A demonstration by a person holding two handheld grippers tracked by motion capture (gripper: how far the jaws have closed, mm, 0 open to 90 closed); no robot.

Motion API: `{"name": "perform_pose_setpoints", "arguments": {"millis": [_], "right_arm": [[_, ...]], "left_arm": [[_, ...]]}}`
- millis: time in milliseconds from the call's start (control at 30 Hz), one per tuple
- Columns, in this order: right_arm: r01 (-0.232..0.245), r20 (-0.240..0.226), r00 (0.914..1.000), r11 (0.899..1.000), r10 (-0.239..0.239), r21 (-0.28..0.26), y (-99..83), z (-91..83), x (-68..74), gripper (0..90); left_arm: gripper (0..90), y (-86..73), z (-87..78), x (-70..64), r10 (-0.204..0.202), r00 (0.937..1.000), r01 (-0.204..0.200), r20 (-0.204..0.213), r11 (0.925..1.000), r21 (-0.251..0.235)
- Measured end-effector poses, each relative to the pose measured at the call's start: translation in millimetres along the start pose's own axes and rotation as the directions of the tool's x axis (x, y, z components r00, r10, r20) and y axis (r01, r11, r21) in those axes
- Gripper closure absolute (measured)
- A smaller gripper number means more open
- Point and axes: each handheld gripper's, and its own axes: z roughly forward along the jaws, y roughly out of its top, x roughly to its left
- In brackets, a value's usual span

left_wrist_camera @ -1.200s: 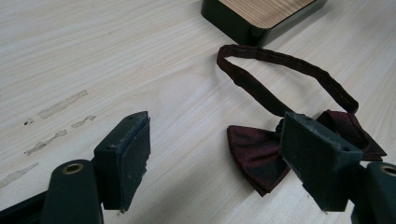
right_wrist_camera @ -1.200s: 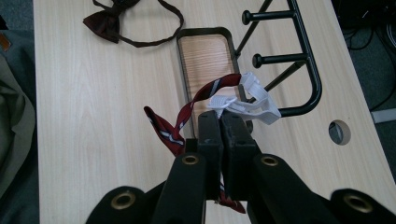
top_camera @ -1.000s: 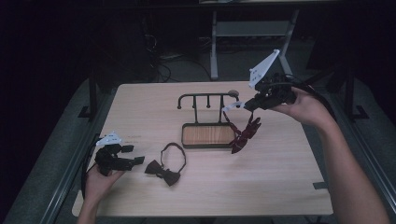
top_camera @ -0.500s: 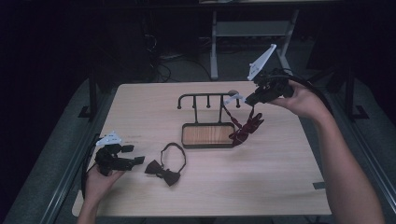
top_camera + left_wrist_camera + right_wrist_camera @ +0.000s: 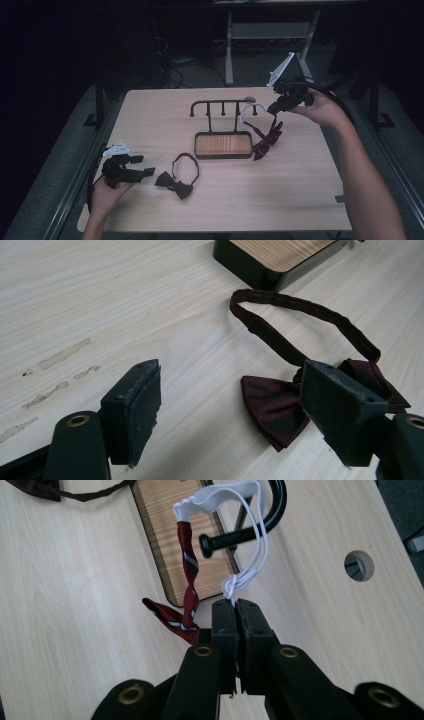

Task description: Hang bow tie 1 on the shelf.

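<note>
A black peg rack (image 5: 222, 104) on a wooden base (image 5: 223, 145) stands mid-table. My right gripper (image 5: 272, 107) hovers at the rack's right end, shut on a white cord (image 5: 250, 555). That cord loops around the end peg (image 5: 235, 540) and joins a white clip (image 5: 215, 497). From the clip a dark red striped bow tie (image 5: 265, 142) hangs down beside the base. At the front left my left gripper (image 5: 144, 166) rests open on the table. A dark maroon bow tie (image 5: 272, 407) with its strap loop (image 5: 300, 315) lies just ahead of the right jaw, untouched.
The light wooden table (image 5: 280, 200) has a round hole (image 5: 359, 565) near its far edge behind the rack. Metal rails run along both table sides, and a stand's legs (image 5: 230, 45) rise beyond the far edge. Bare tabletop spreads at front right.
My right gripper has shifted slightly right and back with the striped bow tie, bringing the white cord to the rack's end peg. The left gripper and the maroon bow tie have stayed put.
</note>
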Motion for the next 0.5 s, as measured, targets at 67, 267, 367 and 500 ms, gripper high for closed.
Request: {"name": "perform_pose_setpoints", "arguments": {"millis": [67, 267, 367, 500], "right_arm": [[-0.006, 0.004, 1.0, 1.0, 0.006, 0.007, -2.6, 2.4, -1.3, 86.4], [-0.015, 0.003, 0.9999, 1.0, 0.015, 0.01, -8.1, 6.5, -3.3, 85.8], [-0.024, -0.002, 0.9997, 1.0, 0.024, 0.012, -11.0, 8.9, -4.0, 85.5], [-0.026, -0.003, 0.9997, 1.0, 0.026, 0.014, -12.2, 9.6, -4.5, 85.3]], "left_arm": [[24.3, 0.0, 0.2, -0.3, -0.002, 1.0, 0.002, 0.0, 1.0, -0.002], [24.4, 0.1, 0.6, -0.7, -0.003, 1.0, 0.003, 0.001, 1.0, -0.001], [24.3, 0.2, 0.7, -1.0, -0.002, 1.0, 0.002, 0.001, 1.0, -0.002], [24.3, 0.0, 0.1, -1.2, -0.011, 0.9999, 0.011, 0.003, 0.9999, -0.003]]}}
